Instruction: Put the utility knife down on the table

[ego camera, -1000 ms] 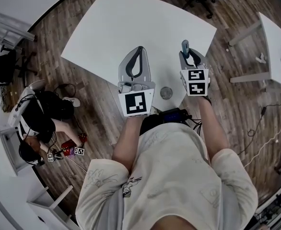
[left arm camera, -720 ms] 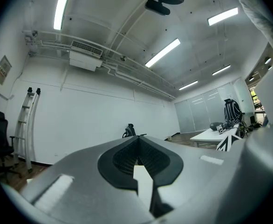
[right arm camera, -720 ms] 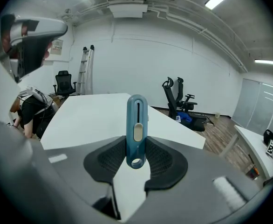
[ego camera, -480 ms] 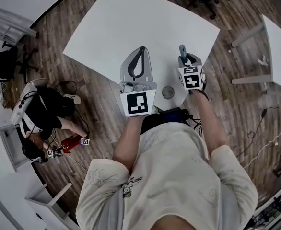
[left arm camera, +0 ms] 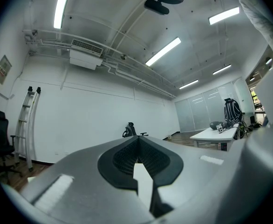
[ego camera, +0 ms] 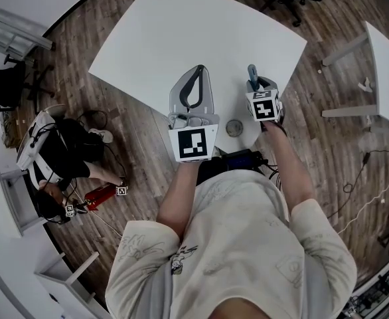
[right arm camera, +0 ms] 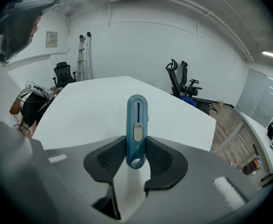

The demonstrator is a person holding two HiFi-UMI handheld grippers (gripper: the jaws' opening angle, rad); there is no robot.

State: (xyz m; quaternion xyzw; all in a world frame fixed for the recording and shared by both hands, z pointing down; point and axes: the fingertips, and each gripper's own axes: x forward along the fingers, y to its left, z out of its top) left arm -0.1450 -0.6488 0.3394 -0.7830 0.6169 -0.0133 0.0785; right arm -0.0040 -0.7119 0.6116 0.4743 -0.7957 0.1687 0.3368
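Over the near right part of the white worktop [ego camera: 181, 32], the right gripper [ego camera: 258, 85] holds the knife [ego camera: 252, 72], tilted downward and away from the person. In the right gripper view the jaws stand at a narrow opening, both dark pads pressed against the knife's flanks. The knife [right arm camera: 137, 120] is blue, slim and round-ended. It stands upright between the pads with its pale slider [right arm camera: 137, 132] facing the camera. The end with the hole [right arm camera: 136, 162] sits low between the pads, and the other end projects out beyond the jaws over the worktop [right arm camera: 90, 106]. Whether that far end touches the surface cannot be told from either view. The knife has not been set down.

The left gripper [ego camera: 196, 72] is held level, just beside the right one and over the worktop's near edge. In the left gripper view its jaws are closed tip to tip with nothing between them [left arm camera: 137, 141].

A small round grey object [ego camera: 233, 127] lies on the worktop near the edge, between the two grippers and touching neither.

An office chair [right arm camera: 180, 80] stands beyond the worktop's far side. A ladder [right arm camera: 84, 55] leans against the back wall. A second table [ego camera: 387, 58] stands well apart to the right. Another person [ego camera: 58, 161] is low on the wood floor [ego camera: 135, 151] to the left.
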